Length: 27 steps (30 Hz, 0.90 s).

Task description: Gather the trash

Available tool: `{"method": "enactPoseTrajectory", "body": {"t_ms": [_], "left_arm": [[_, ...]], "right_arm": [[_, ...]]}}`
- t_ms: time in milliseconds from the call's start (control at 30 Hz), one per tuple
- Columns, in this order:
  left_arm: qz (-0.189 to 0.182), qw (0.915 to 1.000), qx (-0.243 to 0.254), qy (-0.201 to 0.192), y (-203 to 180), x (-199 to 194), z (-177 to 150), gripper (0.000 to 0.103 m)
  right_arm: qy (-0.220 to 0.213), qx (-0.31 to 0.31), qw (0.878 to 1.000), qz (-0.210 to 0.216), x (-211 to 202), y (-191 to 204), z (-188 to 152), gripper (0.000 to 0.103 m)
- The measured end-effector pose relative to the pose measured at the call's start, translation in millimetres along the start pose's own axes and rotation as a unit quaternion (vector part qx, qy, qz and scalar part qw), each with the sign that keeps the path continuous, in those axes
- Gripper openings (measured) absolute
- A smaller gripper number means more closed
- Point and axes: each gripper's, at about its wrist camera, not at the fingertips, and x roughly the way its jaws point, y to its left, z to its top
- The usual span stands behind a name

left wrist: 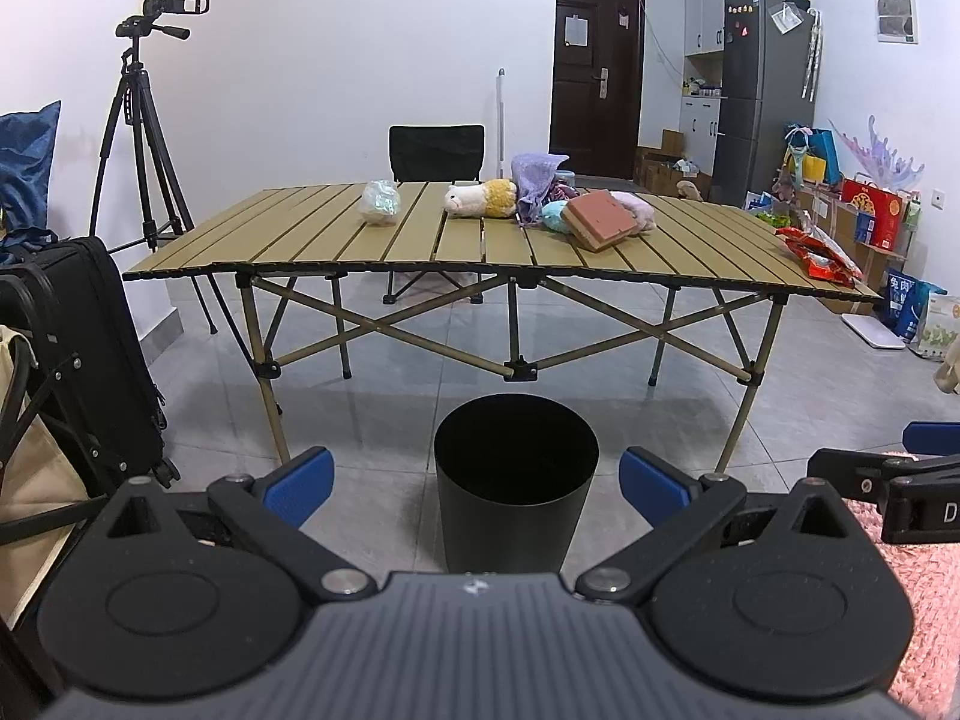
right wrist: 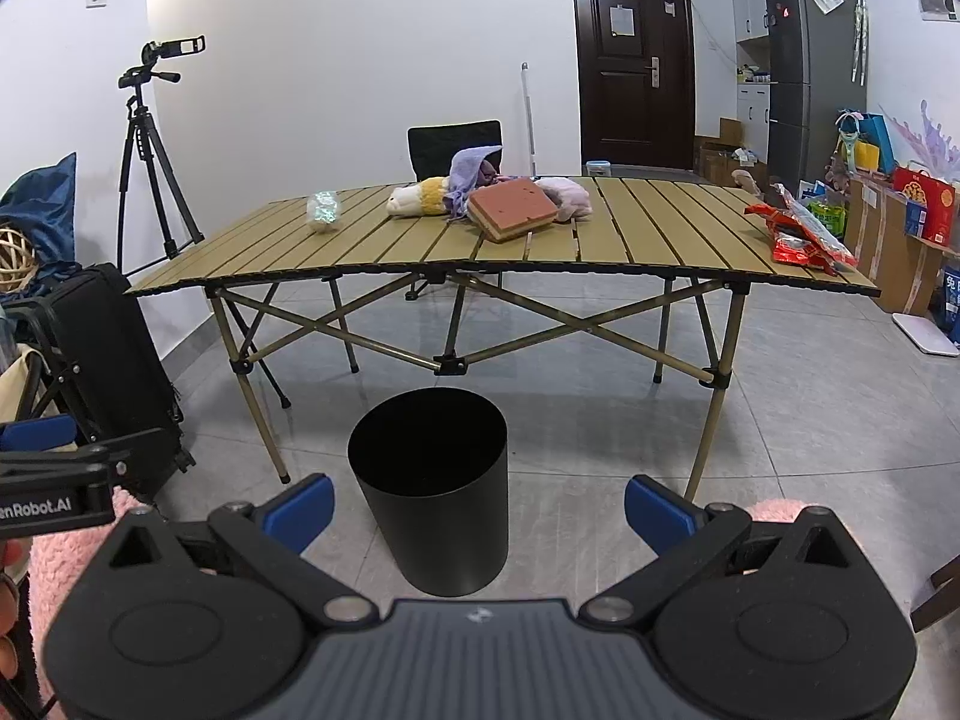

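Left gripper (left wrist: 477,483) wide apart, blue pads (left wrist: 303,483) empty, low in frame; right gripper (right wrist: 479,507) likewise wide, nothing held. Each gripper's own body fills the bottom of its view and cuts off the floor nearest the camera. Right gripper also shows at the right edge of the left wrist view, only partly in frame.

Largest first: folding counter (left wrist: 336,240), slatted tan top, spans mid-frame in both views; crossed legs below. Black trash bin (left wrist: 516,480) stands on the tile floor in front of the counter, centre-low, framed between the left gripper's pads; inside is dark, contents cannot be made out. In the right wrist view the bin (right wrist: 435,492) sits slightly left of centre.

On the counter:
- red snack wrappers (left wrist: 819,255) at the right edge, mid-right of frame; print unreadable.
- pile of plush toys (left wrist: 480,198) and a purple cloth (left wrist: 537,171) around the centre back, overlapping; parts hidden behind a brick-red sponge block (left wrist: 603,219).
- crumpled clear wrapper (left wrist: 380,202) alone, left of the pile, well apart from it.

Around: black suitcase (left wrist: 99,360) at left; tripod with camera (left wrist: 144,138) upper left; black chair (left wrist: 436,151) behind the counter, mostly hidden by it; dark door (left wrist: 597,66) and grey fridge (left wrist: 762,96) upper right. Pink fuzzy fabric (left wrist: 927,612) lower right, cut off by the frame.
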Motion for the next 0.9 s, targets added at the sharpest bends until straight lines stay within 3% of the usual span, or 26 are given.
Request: {"method": "enactPoseTrajectory", "body": {"t_ms": [900], "left_arm": [[-0.001,1.0,0.002,-0.005,-1.7,-0.1,-1.8,0.103]], "right_arm": [[0.0,-0.001,1.0,0.0,-0.3,-3.4,-0.2,0.103]]}}
